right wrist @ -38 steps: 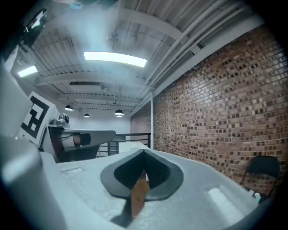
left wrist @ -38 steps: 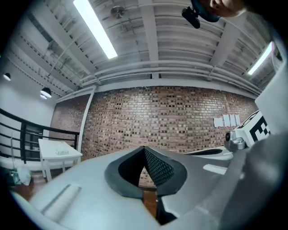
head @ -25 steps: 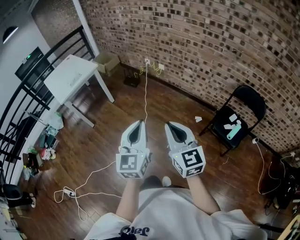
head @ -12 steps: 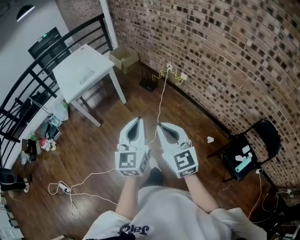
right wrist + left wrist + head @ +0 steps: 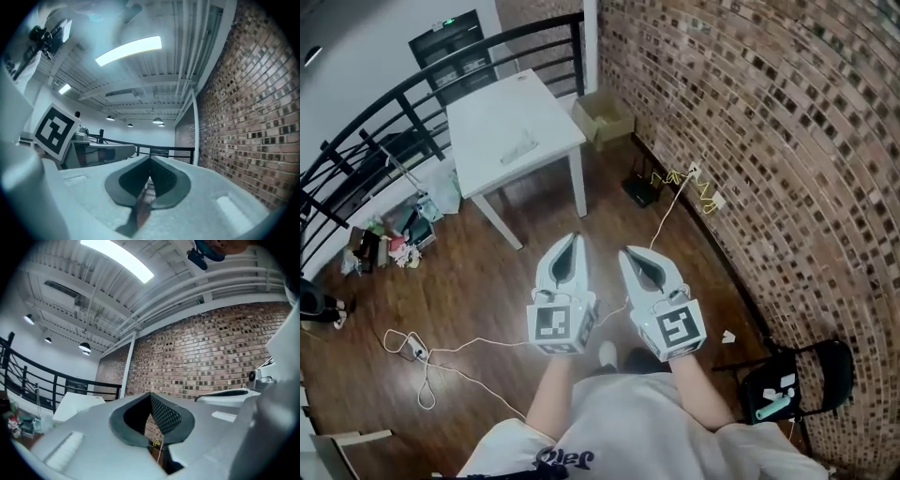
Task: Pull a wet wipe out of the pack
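Observation:
Both grippers are held side by side in front of the person, above a wooden floor. My left gripper is shut with nothing in it, and its pads meet at the tip in the left gripper view. My right gripper is shut and empty too, its jaws closed in the right gripper view. Ahead to the left stands a white table. A small pale flat thing lies on it, too small to tell whether it is the wipe pack.
A brick wall runs along the right. A black railing stands behind the table, and a cardboard box sits by the wall. A black folding chair is at lower right. A white cable loops over the floor at left.
The whole view has swung. The white table has come toward the middle and looks larger, and the chair has slid to the lower right. Both grippers stay shut, side by side.

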### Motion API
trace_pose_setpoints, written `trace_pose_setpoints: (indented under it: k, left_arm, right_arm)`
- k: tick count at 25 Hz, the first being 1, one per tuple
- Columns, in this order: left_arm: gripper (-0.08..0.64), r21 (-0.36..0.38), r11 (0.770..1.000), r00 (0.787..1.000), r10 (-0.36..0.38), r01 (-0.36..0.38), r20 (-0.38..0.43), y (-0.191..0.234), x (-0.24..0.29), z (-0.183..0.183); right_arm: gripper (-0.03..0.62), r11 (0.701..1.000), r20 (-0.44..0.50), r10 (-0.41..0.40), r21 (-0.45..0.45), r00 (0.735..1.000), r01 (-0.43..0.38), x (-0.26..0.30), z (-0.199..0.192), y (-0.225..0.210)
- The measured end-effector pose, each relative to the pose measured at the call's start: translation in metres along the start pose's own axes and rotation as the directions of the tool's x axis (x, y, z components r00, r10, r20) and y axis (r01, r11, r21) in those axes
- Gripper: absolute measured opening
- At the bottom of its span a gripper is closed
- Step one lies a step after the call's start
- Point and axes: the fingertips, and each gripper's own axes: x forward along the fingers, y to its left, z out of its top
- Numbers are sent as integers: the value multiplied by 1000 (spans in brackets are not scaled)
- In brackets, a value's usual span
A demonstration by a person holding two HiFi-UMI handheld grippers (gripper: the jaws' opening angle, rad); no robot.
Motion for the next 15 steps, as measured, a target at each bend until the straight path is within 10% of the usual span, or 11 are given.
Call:
trace_pose_setpoints:
  k: [15]
  left_arm:
    - [15, 82, 953, 953, 297, -292, -62, 138, 239, 9]
  right_arm:
    - [-11, 923, 40, 328, 197, 944, -330, 277, -2, -142]
